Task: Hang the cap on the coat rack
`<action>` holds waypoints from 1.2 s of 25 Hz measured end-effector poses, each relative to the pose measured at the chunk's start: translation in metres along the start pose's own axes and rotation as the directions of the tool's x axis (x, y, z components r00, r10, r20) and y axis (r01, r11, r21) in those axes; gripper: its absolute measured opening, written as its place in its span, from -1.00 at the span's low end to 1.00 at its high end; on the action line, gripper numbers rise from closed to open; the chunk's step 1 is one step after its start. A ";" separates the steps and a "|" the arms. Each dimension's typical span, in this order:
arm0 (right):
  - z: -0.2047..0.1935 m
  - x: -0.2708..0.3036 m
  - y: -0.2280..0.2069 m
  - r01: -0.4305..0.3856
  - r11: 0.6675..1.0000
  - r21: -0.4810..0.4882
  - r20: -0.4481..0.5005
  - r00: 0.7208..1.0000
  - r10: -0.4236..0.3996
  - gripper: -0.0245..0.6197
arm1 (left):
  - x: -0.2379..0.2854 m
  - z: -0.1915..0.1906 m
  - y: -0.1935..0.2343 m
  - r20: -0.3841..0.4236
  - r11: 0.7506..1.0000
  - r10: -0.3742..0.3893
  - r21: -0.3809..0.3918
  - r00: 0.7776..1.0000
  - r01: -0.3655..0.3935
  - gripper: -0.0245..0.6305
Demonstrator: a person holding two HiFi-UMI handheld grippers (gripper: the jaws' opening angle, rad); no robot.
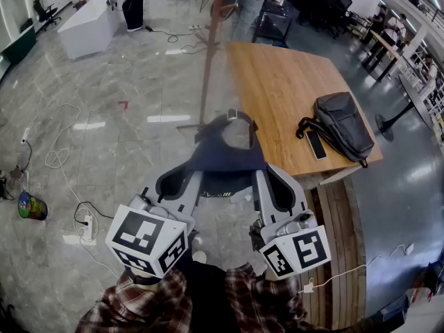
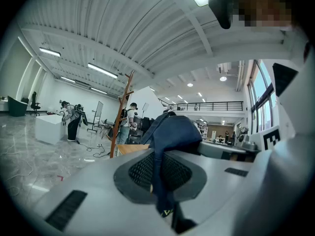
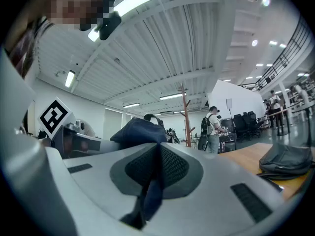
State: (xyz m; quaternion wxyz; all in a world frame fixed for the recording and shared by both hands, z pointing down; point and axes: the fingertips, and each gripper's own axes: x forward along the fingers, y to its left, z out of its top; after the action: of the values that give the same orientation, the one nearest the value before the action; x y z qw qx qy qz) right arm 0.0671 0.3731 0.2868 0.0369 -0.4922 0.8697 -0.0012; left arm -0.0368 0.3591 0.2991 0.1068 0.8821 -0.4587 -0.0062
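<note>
**Inspector:** Start with the big items. Where do they stand?

**Recorder:** The wooden table (image 1: 277, 82) lies ahead and to the right of the right gripper (image 1: 262, 177). The coat rack (image 1: 208, 54) stands straight ahead of both grippers, at the table's near-left corner and well apart from them. Its bare prongs show in the left gripper view.

**Inspector:** Anything on the table?

**Recorder:** A dark backpack (image 1: 345, 125) with a phone (image 1: 316, 144) just beside it. Neither belongs to this job.

**Inspector:** The grippers?

**Recorder:** Both are held level and side by side. The left gripper (image 1: 186, 180) has its jaws pressed together on a fold of dark blue fabric, and the right gripper's jaws are clamped on another fold of the same fabric.

**Inspector:** So that is the cap?

**Recorder:** Yes. The cap (image 1: 225, 151) is slung between the two grippers, off the table, with its crown pushed out ahead of the jaw tips and its strap end furthest forward.

**Inspector:** Your finding on progress?

**Recorder:** Pick-up is complete and the grip looks sound on both sides. In my judgement about half remains: carrying the cap forward to the rack, lifting it over a prong, and letting go. Nothing hangs on the rack as far as I can see.
</note>
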 end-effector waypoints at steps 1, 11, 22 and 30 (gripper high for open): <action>-0.004 0.001 -0.003 -0.002 1.000 -0.003 -0.002 1.000 0.002 -0.84 | 0.003 -0.003 0.001 0.001 1.000 0.002 -0.001 1.000 -0.002 -0.85; -0.008 0.097 -0.045 0.023 0.999 -0.030 0.004 1.000 -0.023 -0.84 | 0.083 0.019 0.070 0.017 1.000 -0.029 0.011 0.999 0.029 -0.85; 0.002 0.246 -0.102 0.102 0.994 -0.034 0.051 0.994 -0.100 -0.84 | 0.198 0.071 0.178 0.008 0.993 -0.097 0.071 0.995 0.096 -0.85; -0.007 0.309 -0.137 0.156 0.987 -0.024 0.014 0.988 -0.156 -0.84 | 0.257 0.078 0.223 -0.023 0.990 -0.133 0.052 0.991 0.134 -0.85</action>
State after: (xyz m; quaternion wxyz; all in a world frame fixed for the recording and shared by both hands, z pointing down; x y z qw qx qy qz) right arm 0.0250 0.0375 0.2800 0.0360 -0.5593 0.8281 0.0097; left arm -0.0764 0.0124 0.2889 0.0868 0.9135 -0.3974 0.0074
